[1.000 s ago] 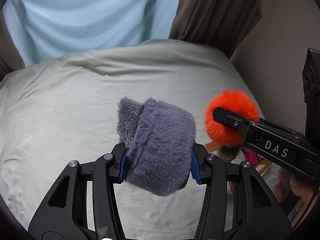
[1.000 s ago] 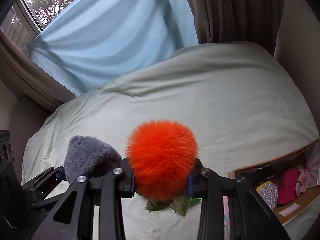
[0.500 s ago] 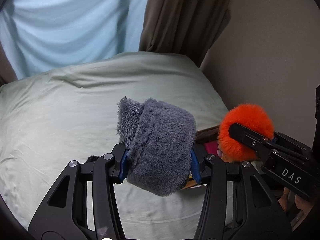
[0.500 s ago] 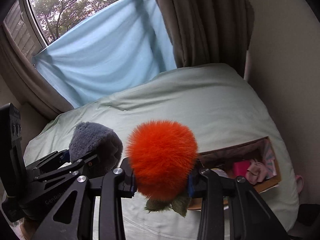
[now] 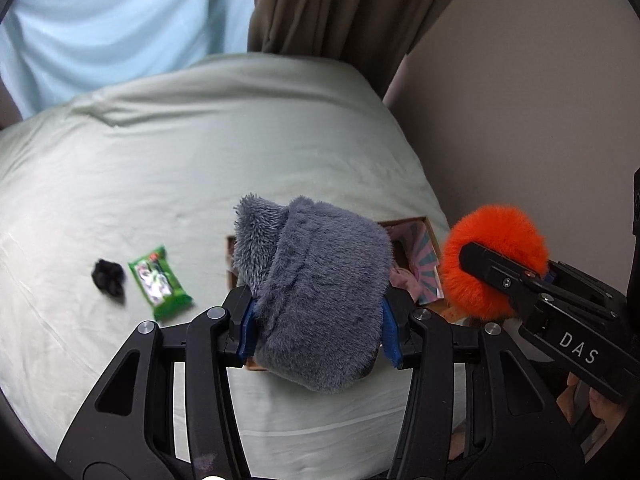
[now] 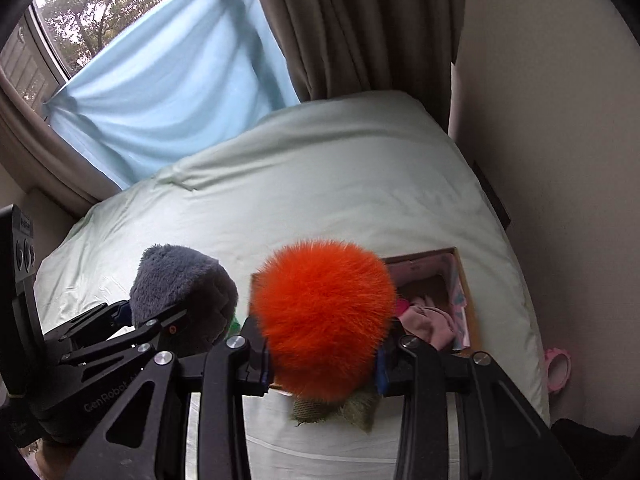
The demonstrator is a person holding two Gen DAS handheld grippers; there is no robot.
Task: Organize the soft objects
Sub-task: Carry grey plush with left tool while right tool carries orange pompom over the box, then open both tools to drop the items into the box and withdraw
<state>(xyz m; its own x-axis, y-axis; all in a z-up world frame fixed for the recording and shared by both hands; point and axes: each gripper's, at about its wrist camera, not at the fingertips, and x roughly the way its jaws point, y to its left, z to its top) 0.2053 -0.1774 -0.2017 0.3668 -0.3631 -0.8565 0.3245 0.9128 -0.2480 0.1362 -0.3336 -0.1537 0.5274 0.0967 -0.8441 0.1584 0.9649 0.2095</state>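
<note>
My left gripper [image 5: 318, 330] is shut on a grey fluffy plush piece [image 5: 320, 292], held above the pale green bed. My right gripper [image 6: 322, 364] is shut on a bright orange fur pompom [image 6: 324, 316] with olive green leaves [image 6: 336, 410] hanging under it. Each gripper shows in the other view: the orange pompom [image 5: 492, 256] at right in the left wrist view, the grey plush [image 6: 182, 288] at left in the right wrist view. A brown cardboard box [image 6: 464, 280] with pink soft items [image 6: 426, 320] lies on the bed behind both held things.
A green wipes packet [image 5: 160, 282] and a small black scrunchie [image 5: 108, 278] lie on the pale green bedsheet [image 5: 200, 152] at left. Brown curtains [image 6: 352, 24] and a beige wall [image 5: 520, 100] bound the bed. A pink round object [image 6: 558, 368] sits beyond the bed's right edge.
Both grippers have travelled sideways across the bed with their loads. The cardboard box has come into view behind them, and the green packet and black scrunchie have appeared at left.
</note>
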